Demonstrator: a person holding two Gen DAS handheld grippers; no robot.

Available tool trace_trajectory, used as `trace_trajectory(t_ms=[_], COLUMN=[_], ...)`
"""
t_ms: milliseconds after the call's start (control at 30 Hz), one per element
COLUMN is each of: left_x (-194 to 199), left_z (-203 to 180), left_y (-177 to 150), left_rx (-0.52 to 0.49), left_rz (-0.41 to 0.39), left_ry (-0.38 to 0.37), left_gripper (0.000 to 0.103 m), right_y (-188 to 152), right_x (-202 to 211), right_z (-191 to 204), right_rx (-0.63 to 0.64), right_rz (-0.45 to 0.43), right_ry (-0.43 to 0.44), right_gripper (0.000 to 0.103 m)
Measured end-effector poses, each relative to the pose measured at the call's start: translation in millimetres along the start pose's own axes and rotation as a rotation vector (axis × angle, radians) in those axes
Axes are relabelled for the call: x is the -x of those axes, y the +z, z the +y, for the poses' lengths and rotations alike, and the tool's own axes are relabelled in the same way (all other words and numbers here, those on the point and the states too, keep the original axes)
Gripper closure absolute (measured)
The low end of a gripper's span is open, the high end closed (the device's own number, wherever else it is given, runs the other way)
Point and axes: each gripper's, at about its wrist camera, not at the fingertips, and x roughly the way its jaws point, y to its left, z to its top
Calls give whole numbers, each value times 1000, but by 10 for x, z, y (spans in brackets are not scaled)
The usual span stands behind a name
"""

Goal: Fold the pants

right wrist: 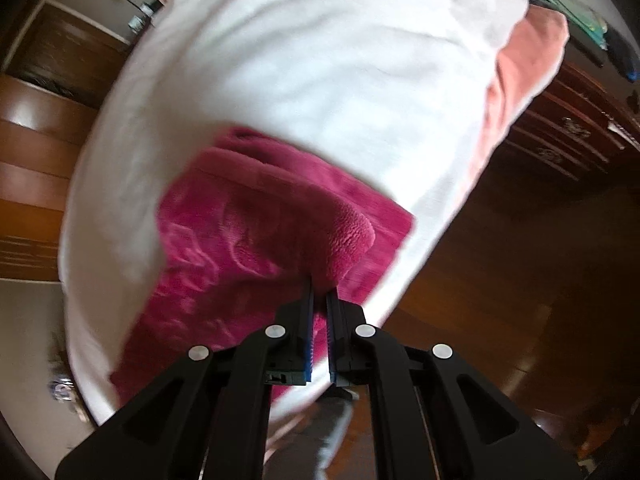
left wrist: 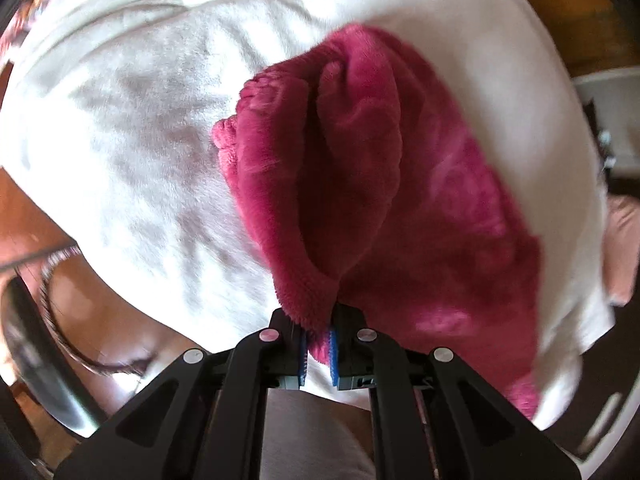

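Fluffy magenta pants (left wrist: 360, 184) hang in folds from my left gripper (left wrist: 318, 322), which is shut on a bunched edge of the fabric above a white blanket (left wrist: 140, 152). In the right wrist view the same pants (right wrist: 240, 240) drape down over the white blanket (right wrist: 320, 80), partly lying on it. My right gripper (right wrist: 319, 300) is shut on another fold of the pants near the blanket's near edge. Both grippers point steeply down. The picture is blurred by motion.
The white blanket covers a bed with a pink sheet (right wrist: 520, 72) showing at its far side. A dark wooden dresser (right wrist: 572, 128) stands at the right. Brown wooden floor (right wrist: 32, 148) surrounds the bed. A dark round object (left wrist: 36, 352) sits at the lower left.
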Motion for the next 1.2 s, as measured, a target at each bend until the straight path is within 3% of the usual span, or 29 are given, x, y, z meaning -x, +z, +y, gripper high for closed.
trace_trajectory(t_ms=[133, 367, 533, 567, 700, 800, 1067, 1133, 1200], left_x=[-247, -433, -335, -306, -163, -35, 356, 445, 488], left_z=[-23, 39, -7, -49, 41, 104, 101, -23, -214], left_y=[-19, 32, 32, 43, 52, 34, 53, 38, -2], left_rx=[-40, -22, -17, -14, -20, -23, -32, -68, -109], left_rz=[-14, -12, -17, -18, -27, -43, -95, -117, -133], left_ry=[67, 112, 93, 87, 74, 84, 109, 122, 122], left_gripper=[95, 95, 95, 95, 86, 76, 73, 73, 67], right_y=[-103, -37, 67, 95, 207, 291, 566, 550, 506], right_x=[-196, -307, -42, 11, 146, 27, -636, -658, -583], right_z=[-129, -72, 73, 105, 455, 742, 1082, 1143, 1164], right_rx=[20, 83, 190, 208, 339, 419, 475, 498, 514], right_rz=[24, 26, -75, -99, -160, -153, -35, -51, -80], right_ry=[-65, -62, -156, -168, -122, -77, -93, -146, -156], right_gripper=[98, 94, 66, 66, 66, 66, 66, 84, 93])
